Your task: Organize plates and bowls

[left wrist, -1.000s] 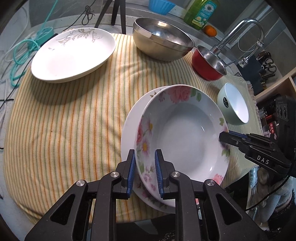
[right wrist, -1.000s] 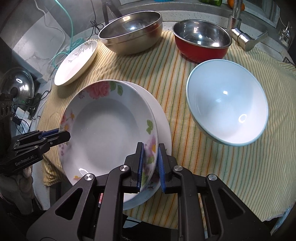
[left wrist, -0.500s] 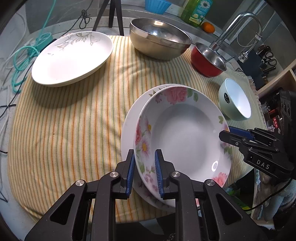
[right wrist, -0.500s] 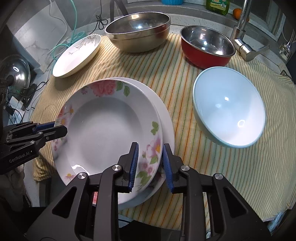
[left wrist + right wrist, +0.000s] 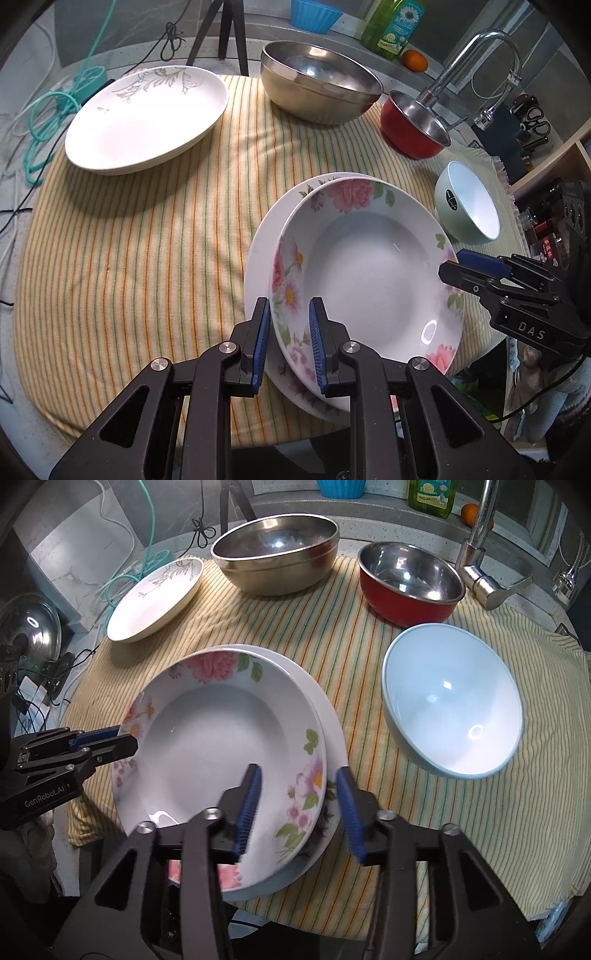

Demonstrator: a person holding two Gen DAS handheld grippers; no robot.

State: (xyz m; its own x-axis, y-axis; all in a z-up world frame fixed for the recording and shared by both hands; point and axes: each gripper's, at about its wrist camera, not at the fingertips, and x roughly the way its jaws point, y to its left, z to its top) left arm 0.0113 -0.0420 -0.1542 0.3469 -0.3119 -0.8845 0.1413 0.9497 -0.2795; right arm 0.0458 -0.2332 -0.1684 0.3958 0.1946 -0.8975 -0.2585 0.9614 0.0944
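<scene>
A rose-patterned deep plate [image 5: 369, 273] rests on a second flowered plate [image 5: 258, 254] near the front of the striped cloth; both show in the right wrist view [image 5: 221, 738] [image 5: 334, 734]. My left gripper [image 5: 288, 332] has its jaws slightly parted around the rose plate's left rim. My right gripper [image 5: 299, 801] is open, its jaws astride the plate's right rim without touching. A white leaf-print plate [image 5: 147, 118], a big steel bowl [image 5: 317, 85], a red bowl [image 5: 413, 125] and a pale green bowl [image 5: 469, 206] stand further back.
A faucet [image 5: 476, 59] rises behind the red bowl. A green soap bottle [image 5: 391, 26], an orange [image 5: 415, 61] and a blue cup [image 5: 316, 14] sit on the back ledge. Teal cable [image 5: 48, 122] lies at the left. The cloth's front edge is just below the stacked plates.
My right gripper has opened and let go of the rose plate's rim. The left jaws have eased apart a little. The plate has settled onto the one below.
</scene>
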